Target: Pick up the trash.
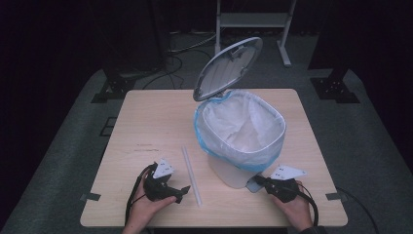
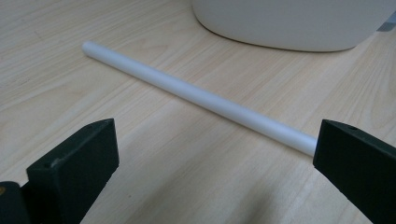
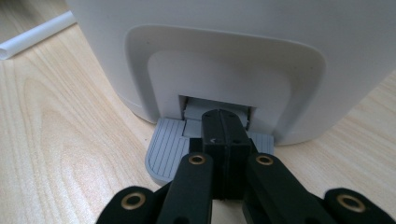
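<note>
The bin's (image 1: pixel 242 141) lid (image 1: pixel 227 68) is held up by the right gripper's (image 3: pixel 225 127) closed jaws pressed on the pedal (image 3: pixel 164 151), while the straw (image 2: pixel 196 96) is yet to be grasped between the left gripper's (image 2: pixel 215 154) parted jaws.

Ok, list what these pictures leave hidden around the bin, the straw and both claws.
- Bottom of the pedal bin, high view: covered by the bag liner.
- Near end of the white straw, left claw view: hidden behind a jaw of the open left claw.
- Pedal, right claw view: its middle hidden under the shut right claw.
- Bin's upper part, right claw view: cut off by the top edge.
</note>
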A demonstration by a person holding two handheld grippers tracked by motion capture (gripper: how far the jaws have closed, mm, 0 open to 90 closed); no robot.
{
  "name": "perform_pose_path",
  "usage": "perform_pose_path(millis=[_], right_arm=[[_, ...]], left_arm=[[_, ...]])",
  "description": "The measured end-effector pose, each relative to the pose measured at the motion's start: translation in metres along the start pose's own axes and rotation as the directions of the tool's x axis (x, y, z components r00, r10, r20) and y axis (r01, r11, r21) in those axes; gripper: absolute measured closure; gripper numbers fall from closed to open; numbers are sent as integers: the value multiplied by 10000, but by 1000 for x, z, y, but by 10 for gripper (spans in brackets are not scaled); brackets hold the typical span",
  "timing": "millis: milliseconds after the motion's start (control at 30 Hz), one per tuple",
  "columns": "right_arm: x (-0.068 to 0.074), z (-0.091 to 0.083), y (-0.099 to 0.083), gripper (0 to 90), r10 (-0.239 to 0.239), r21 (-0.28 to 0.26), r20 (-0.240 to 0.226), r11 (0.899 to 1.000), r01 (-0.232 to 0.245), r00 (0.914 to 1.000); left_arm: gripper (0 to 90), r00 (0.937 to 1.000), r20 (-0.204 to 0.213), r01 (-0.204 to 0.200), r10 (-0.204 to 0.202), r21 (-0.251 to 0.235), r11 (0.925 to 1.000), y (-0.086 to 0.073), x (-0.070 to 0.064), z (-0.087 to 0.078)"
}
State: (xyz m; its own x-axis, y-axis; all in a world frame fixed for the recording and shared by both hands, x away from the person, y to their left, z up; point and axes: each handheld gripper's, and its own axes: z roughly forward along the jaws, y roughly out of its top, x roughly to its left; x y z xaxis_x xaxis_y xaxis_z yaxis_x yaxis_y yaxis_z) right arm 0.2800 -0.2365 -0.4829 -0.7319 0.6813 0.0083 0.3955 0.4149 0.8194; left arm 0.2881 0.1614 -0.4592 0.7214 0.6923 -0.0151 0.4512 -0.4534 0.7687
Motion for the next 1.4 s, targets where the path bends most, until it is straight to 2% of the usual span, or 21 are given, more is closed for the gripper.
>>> perform_pose_path(millis=[433, 600, 800, 1067, 1400], right_arm=[[0, 0, 0, 898, 19, -4, 5, 10000, -19, 10000], [0, 0, 0, 898, -6, -13, 4, 10000, 6, 10000], [0, 0, 0, 898, 25, -3, 4, 10000, -25, 10000], [0, 0, 0, 898, -10, -12, 13, 10000, 10, 10000], [0, 0, 0, 898, -37, -21, 20, 10000, 37, 10000]], left_arm=[[0, 10000, -19, -13, 13, 241, 9997, 9, -8, 19], [0, 9998, -63, 175, -172, 428, 9989, 7, -12, 25], [0, 9998, -175, 69, -57, 650, 9979, 4, -16, 31], [0, 9987, -509, 77, -32, 882, 9961, 0, -10, 28], [0, 9964, -842, 108, -12, 1134, 9935, -10, -3, 17]])
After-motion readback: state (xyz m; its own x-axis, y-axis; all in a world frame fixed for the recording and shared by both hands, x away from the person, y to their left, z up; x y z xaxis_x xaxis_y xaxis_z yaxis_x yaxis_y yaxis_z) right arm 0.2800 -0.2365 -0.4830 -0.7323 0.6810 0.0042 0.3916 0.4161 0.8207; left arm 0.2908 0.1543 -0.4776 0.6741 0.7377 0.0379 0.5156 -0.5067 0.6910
